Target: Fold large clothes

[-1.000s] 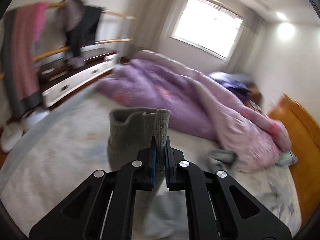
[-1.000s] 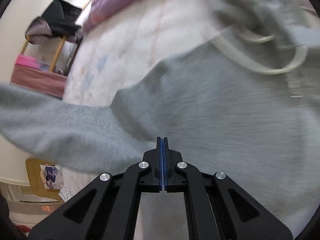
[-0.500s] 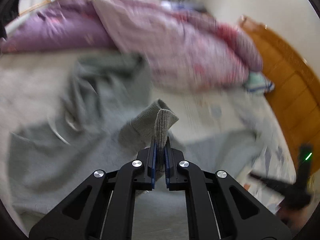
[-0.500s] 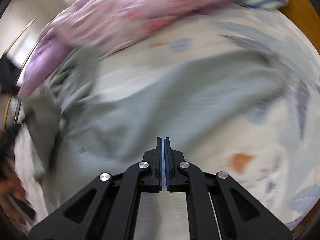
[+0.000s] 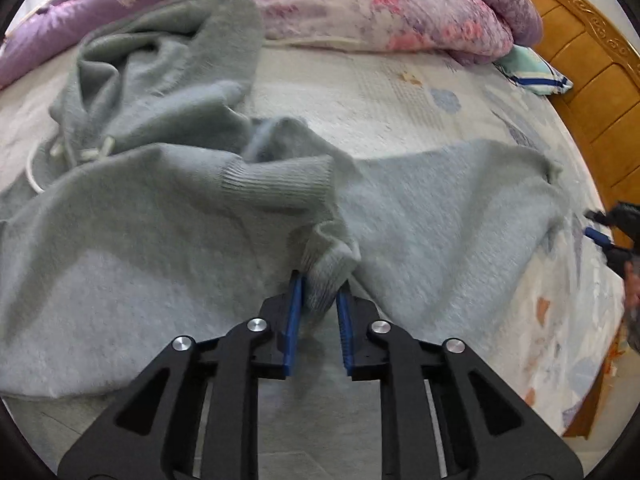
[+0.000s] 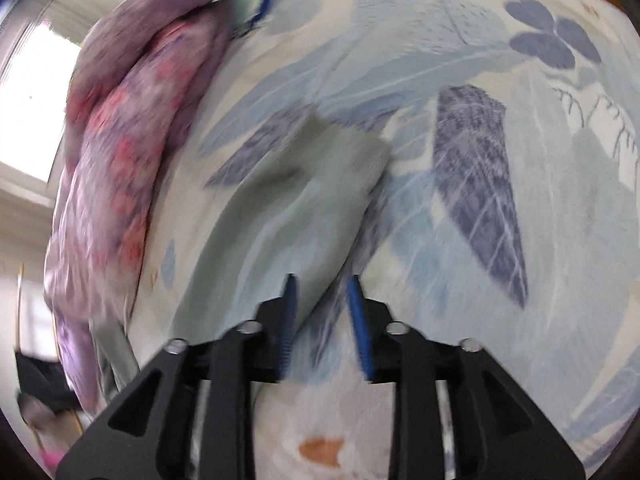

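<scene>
A large grey hoodie (image 5: 132,240) lies spread on the bed, hood (image 5: 160,60) and white drawstring (image 5: 36,168) at the upper left. One sleeve is folded across the body, its ribbed cuff (image 5: 280,184) near the middle. My left gripper (image 5: 319,292) is open, with the cuff's edge lying loose between the blue pads. My right gripper (image 6: 322,300) is open over the other sleeve's end (image 6: 304,200), which lies flat on the sheet. The right gripper also shows in the left wrist view (image 5: 612,232) at the right edge.
A purple and pink floral quilt (image 5: 380,4) is heaped along the far side of the bed; it also shows in the right wrist view (image 6: 120,140). A wooden headboard (image 5: 592,72) and a teal pillow (image 5: 532,70) lie to the right. The floral sheet (image 6: 500,160) is underneath.
Both grippers were shut on the sleeves, swung them over the bed and laid them down. Both have now opened and let the fabric go.
</scene>
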`<state>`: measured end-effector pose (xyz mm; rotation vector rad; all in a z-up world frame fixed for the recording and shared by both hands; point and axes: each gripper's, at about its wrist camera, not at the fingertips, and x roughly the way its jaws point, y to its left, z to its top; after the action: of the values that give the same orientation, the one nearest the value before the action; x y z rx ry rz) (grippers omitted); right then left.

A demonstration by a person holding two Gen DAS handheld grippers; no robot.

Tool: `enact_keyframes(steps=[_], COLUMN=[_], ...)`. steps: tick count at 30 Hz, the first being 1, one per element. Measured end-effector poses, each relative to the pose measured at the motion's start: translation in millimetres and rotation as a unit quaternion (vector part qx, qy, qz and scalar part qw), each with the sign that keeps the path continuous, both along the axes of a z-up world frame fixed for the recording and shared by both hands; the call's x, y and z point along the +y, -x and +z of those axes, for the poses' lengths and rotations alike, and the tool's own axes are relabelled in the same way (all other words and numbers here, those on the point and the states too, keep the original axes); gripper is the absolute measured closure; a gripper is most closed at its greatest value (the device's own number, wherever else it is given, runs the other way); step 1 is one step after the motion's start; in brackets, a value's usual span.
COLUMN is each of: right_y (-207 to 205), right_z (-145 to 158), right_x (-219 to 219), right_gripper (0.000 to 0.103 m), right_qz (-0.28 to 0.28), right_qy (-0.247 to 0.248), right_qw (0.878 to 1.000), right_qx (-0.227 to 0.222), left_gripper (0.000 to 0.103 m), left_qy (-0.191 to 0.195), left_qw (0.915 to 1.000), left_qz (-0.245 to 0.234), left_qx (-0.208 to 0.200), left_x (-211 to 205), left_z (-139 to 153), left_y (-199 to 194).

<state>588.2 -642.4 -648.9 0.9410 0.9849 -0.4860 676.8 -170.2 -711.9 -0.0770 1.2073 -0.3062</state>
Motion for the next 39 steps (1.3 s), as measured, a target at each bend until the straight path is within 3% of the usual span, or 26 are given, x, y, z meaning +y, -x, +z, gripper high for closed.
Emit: enact_keyframes(steps=[1, 4, 8, 11, 12, 13, 14, 16, 20, 24, 26, 30, 34, 39], right_y=[1.3, -4.0, -25.0, -33.4, -37.2, -39.6, -42.7, -44.3, -31.6, -21.7, -23.7, -32.3, -45.5, -58.3], right_z=[-2.0, -17.9, -41.8, -52.8, -53.2, -53.5, -54.2, -44.3, 7.1, 46.2, 60.5, 100.9, 152.0, 197.0], right_x=[-7.7, -26.2, -36.0, -41.0, -42.4, -42.8, -43.2, -43.5, -45.8, -39.5, -27.7, 16.9, 97.3, 235.5], right_gripper=[0.056, 0.055, 0.055, 0.055, 0.06, 0.082, 0.093, 0.093, 0.093, 0.093, 0.093, 0.093, 0.093, 0.093], right_qz=[-0.012, -0.05, -0.049, -0.057, -0.056, -0.05, -0.04, -0.032, -0.018, -0.001, 0.02, 0.061, 0.136, 0.247], right_qy=[-0.001, -0.027, -0.047, -0.06, -0.056, -0.055, -0.06, -0.043, 0.014, 0.068, 0.099, 0.163, 0.21, 0.209], right_qw=[1.0, 0.998, 0.998, 0.997, 0.997, 0.997, 0.997, 0.998, 0.997, 0.994, 0.991, 0.979, 0.955, 0.919], right_qx=[0.0, -0.006, 0.008, 0.002, -0.008, -0.014, -0.017, -0.023, -0.069, -0.089, -0.086, -0.106, -0.158, -0.224], left_gripper=[0.083, 0.077, 0.077, 0.066, 0.06, 0.057, 0.051, 0.045, 0.044, 0.044, 0.045, 0.04, 0.038, 0.037], left_qy=[-0.007, 0.007, 0.044, 0.045, 0.058, 0.07, 0.078, 0.069, 0.017, -0.02, -0.053, -0.055, 0.033, 0.062], left_qw=[1.0, 0.9998, 0.9979, 0.9974, 0.997, 0.9967, 0.9967, 0.9975, 0.9969, 0.9971, 0.9958, 0.9965, 0.9956, 0.9931], left_qz=[-0.006, -0.015, -0.029, -0.043, -0.038, -0.027, -0.018, 0.009, 0.068, 0.074, 0.059, 0.044, 0.064, 0.09], left_qx=[-0.002, 0.009, 0.038, 0.035, 0.036, 0.029, 0.019, -0.008, -0.035, 0.004, 0.046, 0.045, 0.06, 0.043], left_x=[-2.6, -12.7, -21.2, -24.4, -21.5, -15.9, -11.5, 5.2, 33.1, 37.1, 31.4, 28.0, 56.1, 115.5], left_z=[2.0, 1.2, 0.5, 7.6, 13.0, 20.7, 28.1, 43.9, 51.0, 16.9, -16.7, -23.2, 1.4, 42.3], left_y=[2.4, 3.9, 6.4, 11.7, 13.4, 15.8, 17.3, 21.0, 14.0, -7.7, -17.9, -24.4, -15.6, 8.0])
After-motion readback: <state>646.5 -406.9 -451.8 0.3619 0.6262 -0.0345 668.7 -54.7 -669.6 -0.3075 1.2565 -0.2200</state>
